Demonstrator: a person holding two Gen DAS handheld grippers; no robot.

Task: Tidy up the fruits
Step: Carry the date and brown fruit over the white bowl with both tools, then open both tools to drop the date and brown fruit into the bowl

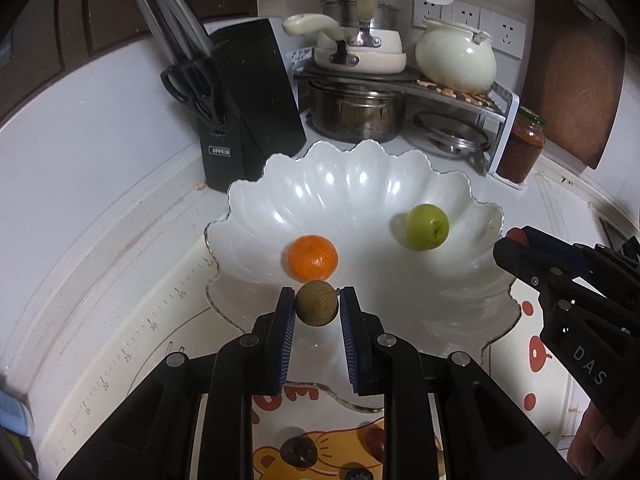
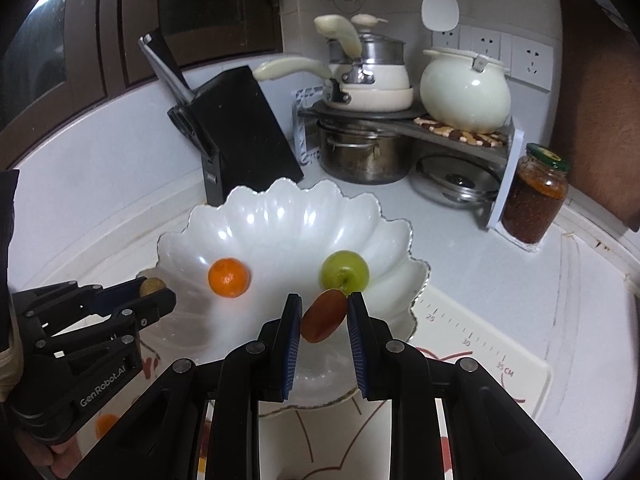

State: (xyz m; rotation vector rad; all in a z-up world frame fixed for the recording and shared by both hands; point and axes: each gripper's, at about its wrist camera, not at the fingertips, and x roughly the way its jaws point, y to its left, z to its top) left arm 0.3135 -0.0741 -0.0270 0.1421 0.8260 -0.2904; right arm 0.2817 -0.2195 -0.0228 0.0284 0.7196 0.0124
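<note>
A white scalloped bowl (image 1: 352,184) (image 2: 280,216) holds an orange mandarin (image 1: 312,258) (image 2: 229,277) and a green fruit (image 1: 427,227) (image 2: 343,273). My left gripper (image 1: 317,304) is shut on a small brown round fruit (image 1: 316,303) over the bowl's near rim; it also shows in the right wrist view (image 2: 151,286). My right gripper (image 2: 324,316) is shut on a reddish-brown oval fruit (image 2: 323,316) over the bowl's near side; in the left wrist view it sits at the right (image 1: 516,240).
A black knife block (image 1: 248,100) stands behind the bowl on the left. A rack with pots (image 1: 360,112), a white kettle (image 1: 456,56) and a sauce jar (image 1: 520,144) stand behind. Several loose fruits (image 1: 296,450) lie on the printed mat below.
</note>
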